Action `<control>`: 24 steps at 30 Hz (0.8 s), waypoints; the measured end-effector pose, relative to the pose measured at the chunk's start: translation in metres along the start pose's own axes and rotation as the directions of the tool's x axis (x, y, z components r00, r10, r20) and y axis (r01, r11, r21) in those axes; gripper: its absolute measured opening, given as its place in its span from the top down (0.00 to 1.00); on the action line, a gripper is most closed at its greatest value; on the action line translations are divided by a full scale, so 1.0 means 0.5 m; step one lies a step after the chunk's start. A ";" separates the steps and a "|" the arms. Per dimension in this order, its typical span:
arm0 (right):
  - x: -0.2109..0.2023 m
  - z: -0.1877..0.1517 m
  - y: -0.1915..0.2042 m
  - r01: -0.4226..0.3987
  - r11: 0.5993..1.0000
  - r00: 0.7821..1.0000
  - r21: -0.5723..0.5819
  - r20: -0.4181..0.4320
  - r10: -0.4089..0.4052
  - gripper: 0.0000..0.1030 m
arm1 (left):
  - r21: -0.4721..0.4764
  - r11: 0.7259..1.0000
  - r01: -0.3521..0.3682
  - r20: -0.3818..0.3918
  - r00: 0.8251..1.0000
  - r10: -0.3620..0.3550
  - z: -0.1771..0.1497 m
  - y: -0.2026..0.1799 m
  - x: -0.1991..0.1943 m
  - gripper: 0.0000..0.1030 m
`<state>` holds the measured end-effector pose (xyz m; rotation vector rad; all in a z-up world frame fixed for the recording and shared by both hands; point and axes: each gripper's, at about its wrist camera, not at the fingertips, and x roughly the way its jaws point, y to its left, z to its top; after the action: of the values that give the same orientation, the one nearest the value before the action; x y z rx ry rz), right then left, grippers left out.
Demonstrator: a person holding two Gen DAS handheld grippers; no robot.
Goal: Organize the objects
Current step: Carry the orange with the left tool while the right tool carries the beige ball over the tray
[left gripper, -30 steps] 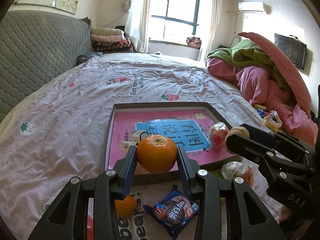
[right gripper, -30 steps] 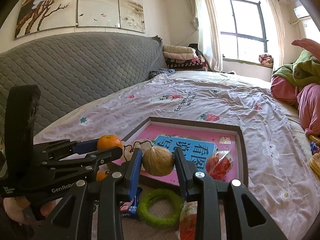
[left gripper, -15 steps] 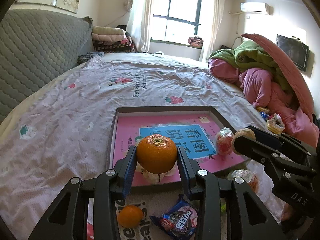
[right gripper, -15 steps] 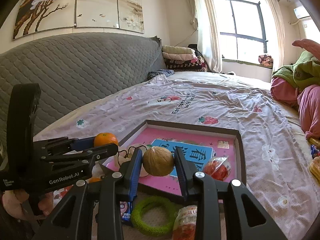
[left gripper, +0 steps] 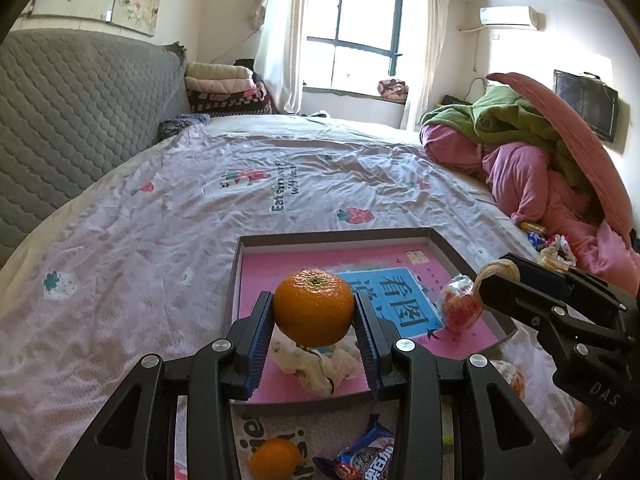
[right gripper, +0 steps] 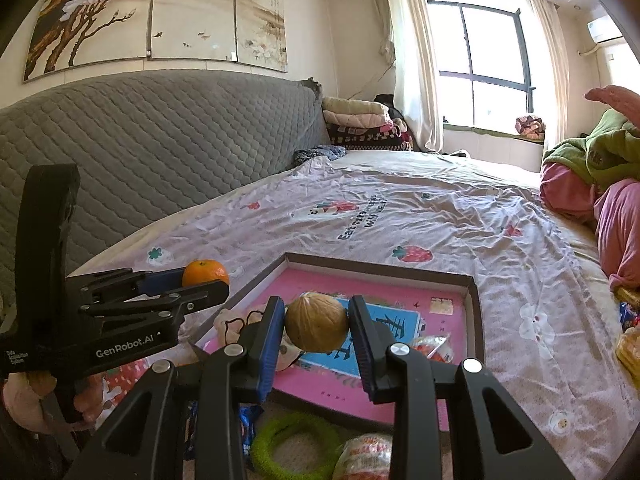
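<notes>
My left gripper (left gripper: pixel 314 334) is shut on an orange (left gripper: pixel 314 312) and holds it above the near left part of a shallow box (left gripper: pixel 236 276) with a pink and blue bottom. My right gripper (right gripper: pixel 316 330) is shut on a tan walnut (right gripper: pixel 316 323) above the box's near edge (right gripper: pixel 476 312). In the box lie a white cloth item (left gripper: pixel 316 364) and a red wrapped snack (left gripper: pixel 460 306). The left gripper with its orange (right gripper: pixel 205 273) shows at the left of the right wrist view. The right gripper with the walnut (left gripper: pixel 496 270) shows at the right of the left wrist view.
On the bed in front of the box lie a second orange (left gripper: pixel 275 458), a blue cookie packet (left gripper: pixel 360 456), a green ring (right gripper: pixel 294 446) and a wrapped snack (right gripper: pixel 366 456). A grey headboard (right gripper: pixel 160 152) runs along the left. Pink and green bedding (left gripper: pixel 540 168) is piled at the right.
Both grippers have moved forward and up over the box with their loads. The box now sits lower and closer under them.
</notes>
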<state>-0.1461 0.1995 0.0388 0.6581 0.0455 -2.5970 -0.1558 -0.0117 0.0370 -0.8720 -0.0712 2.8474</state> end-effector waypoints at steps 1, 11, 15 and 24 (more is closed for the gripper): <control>0.001 0.002 -0.002 0.004 1.000 1.000 0.000 0.002 -0.004 0.67 | 0.002 1.000 -0.001 0.001 1.000 0.001 0.002 0.000 0.001 0.60; 0.011 0.024 -0.016 0.022 1.000 1.000 -0.002 0.018 -0.022 0.67 | 0.018 1.000 -0.014 0.003 1.000 0.014 0.023 0.003 0.017 0.60; 0.022 0.026 -0.017 0.025 1.000 1.000 -0.004 0.008 -0.025 0.67 | 0.022 1.000 -0.020 -0.010 1.000 0.020 0.024 0.005 0.030 0.60; 0.061 0.007 -0.038 0.044 0.999 0.997 0.020 -0.057 -0.043 0.67 | 0.007 0.999 -0.040 -0.067 0.997 0.040 0.013 0.020 0.068 0.60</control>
<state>-0.1798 0.2032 0.0265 0.7461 0.0500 -2.6235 -0.1886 -0.0160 0.0230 -0.9781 -0.0382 2.8508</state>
